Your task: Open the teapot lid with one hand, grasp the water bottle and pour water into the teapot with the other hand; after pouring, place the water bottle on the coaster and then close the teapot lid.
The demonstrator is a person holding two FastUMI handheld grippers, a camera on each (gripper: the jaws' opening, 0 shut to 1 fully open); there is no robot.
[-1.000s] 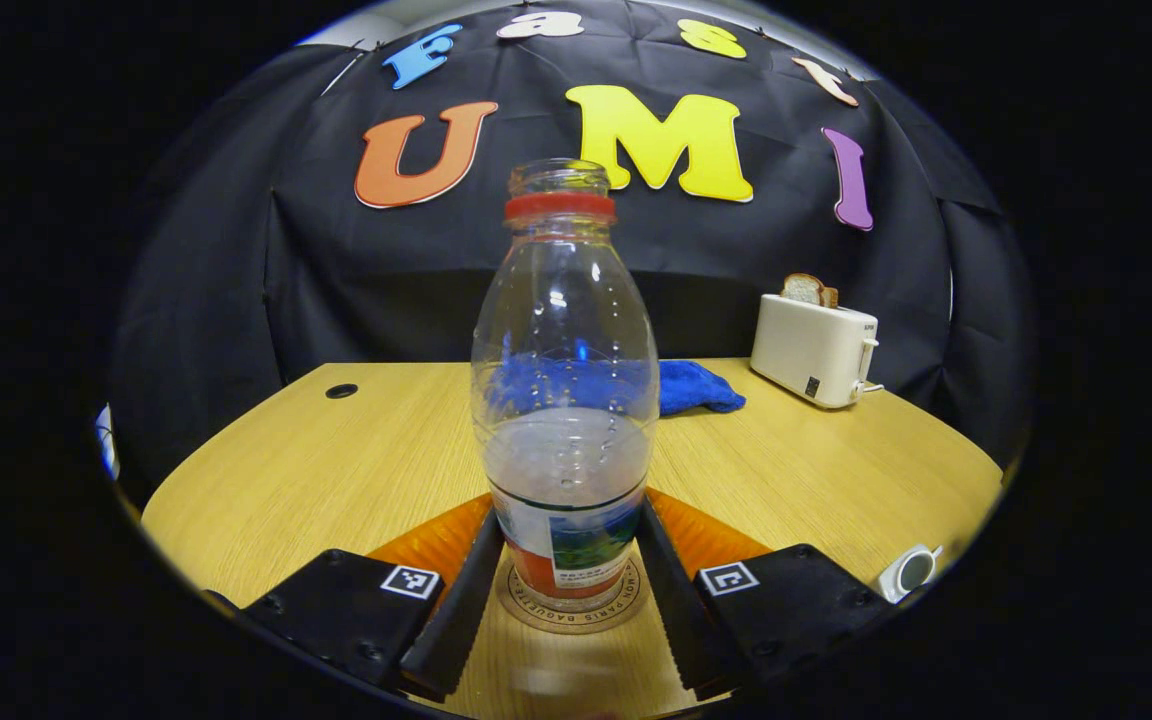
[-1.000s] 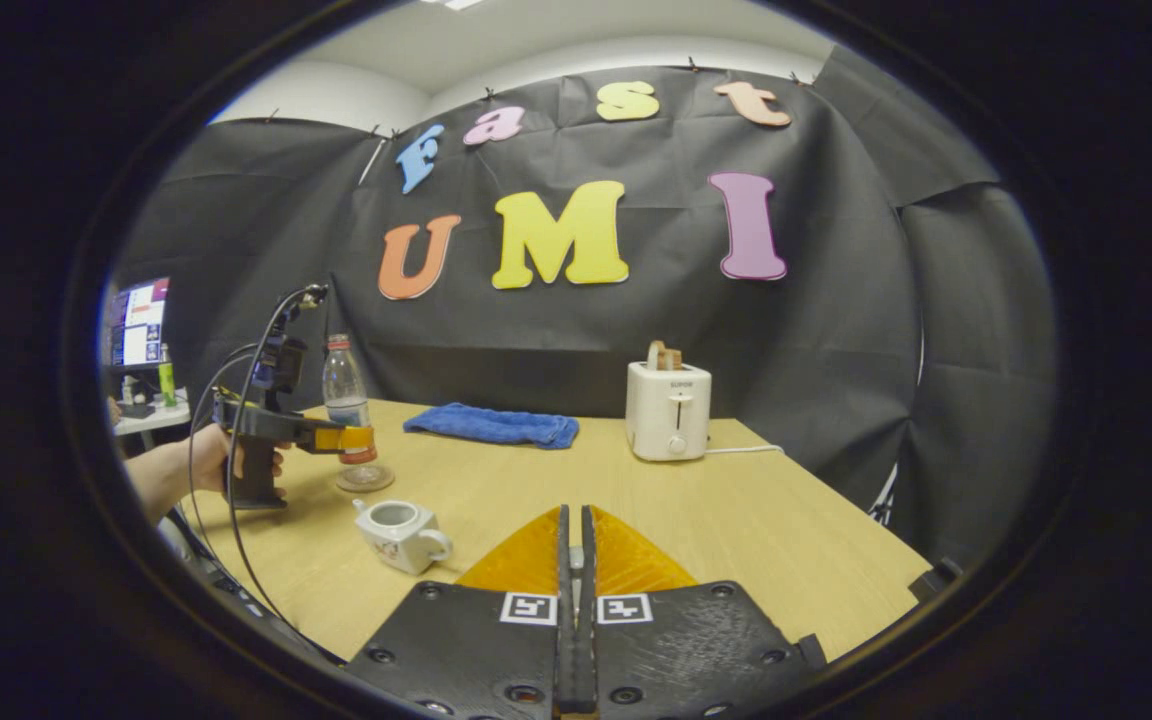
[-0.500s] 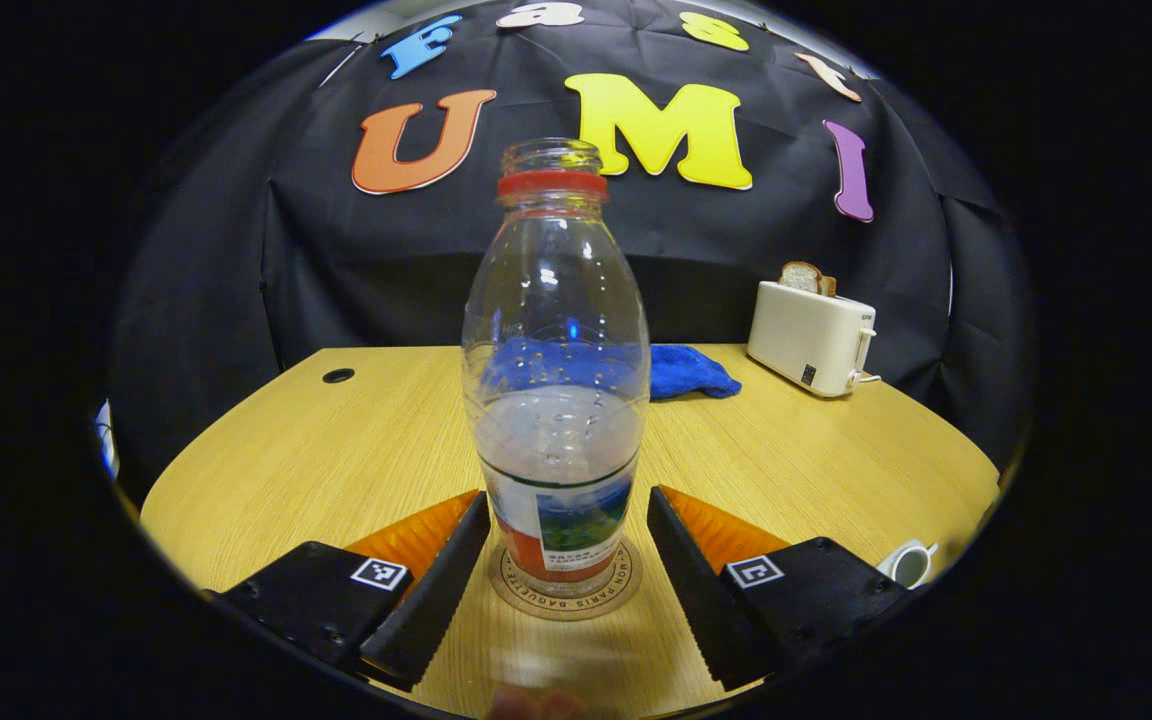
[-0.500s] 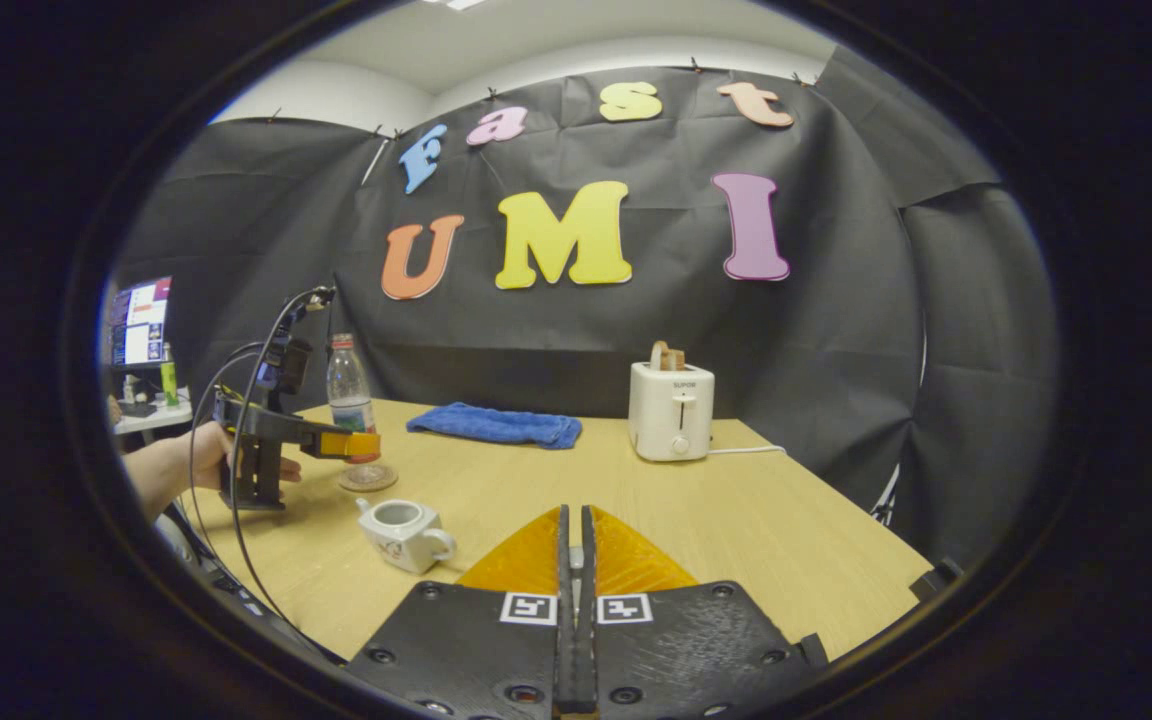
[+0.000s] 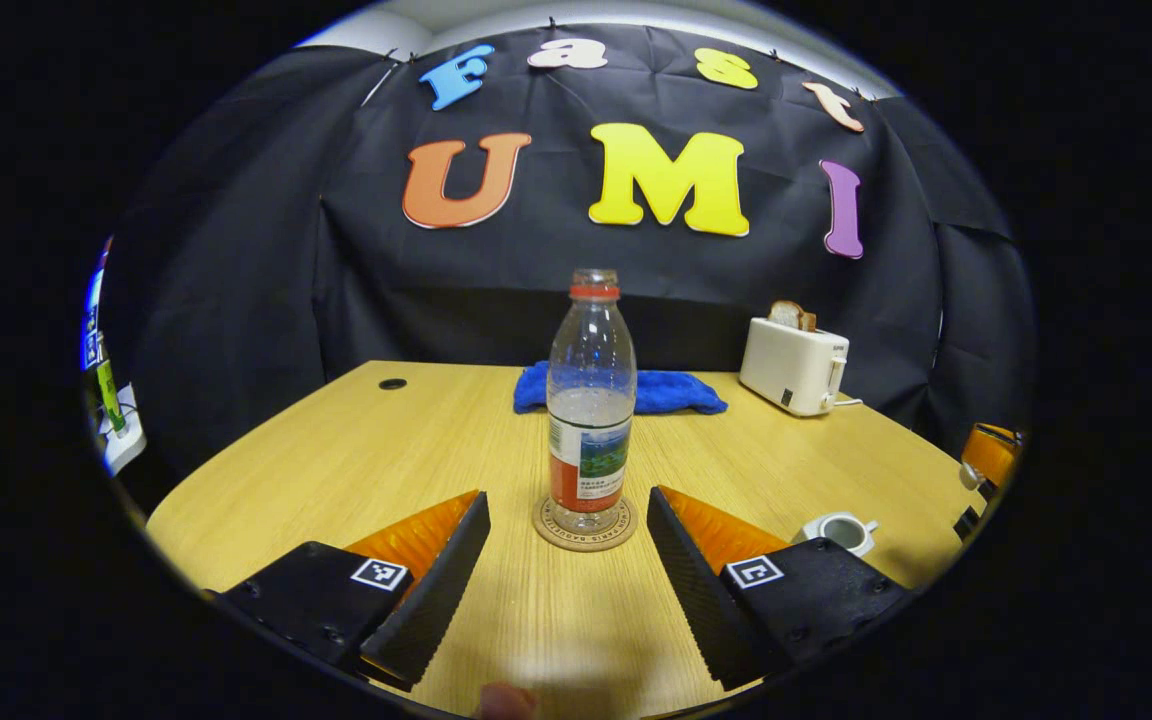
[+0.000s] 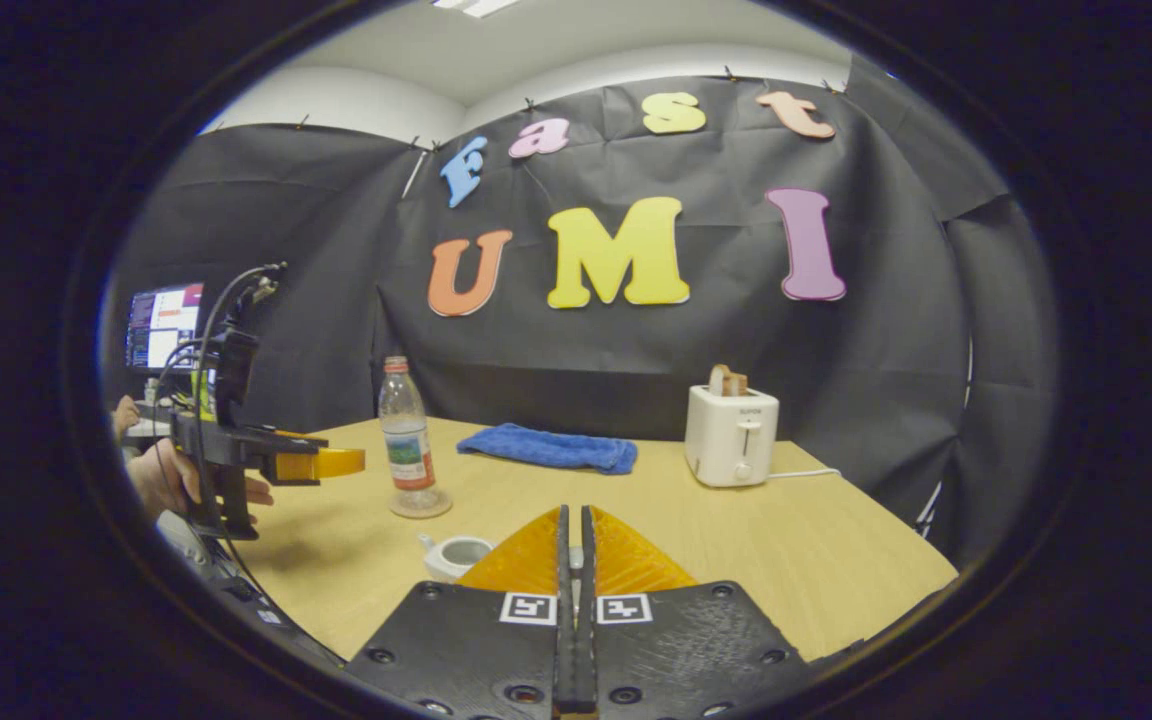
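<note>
Water bottle (image 5: 591,400) parked on coaster (image 5: 584,524); teapot (image 5: 839,530) lid not yet back on.

Bottle upright, long axis vertical, open neck up, mid-table (image 5: 356,450). Left gripper (image 5: 566,545) spread apart, clear of bottle. Right gripper (image 6: 573,560) pressed together; whether it grips the lid cannot be told. Teapot mouth open, near the bottle, spout direction unclear. Judged remaining: closing the lid.

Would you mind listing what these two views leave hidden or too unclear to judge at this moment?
- Teapot lid: the right gripper has its fingers pressed together; whether they pinch the lid is hidden at their tips in the right gripper view.
- Teapot: its lower body is covered by the right gripper's fingers; in the left gripper view it is too small for detail.
- Water level inside the teapot: not visible.
- Water bottle label: too small.
</note>
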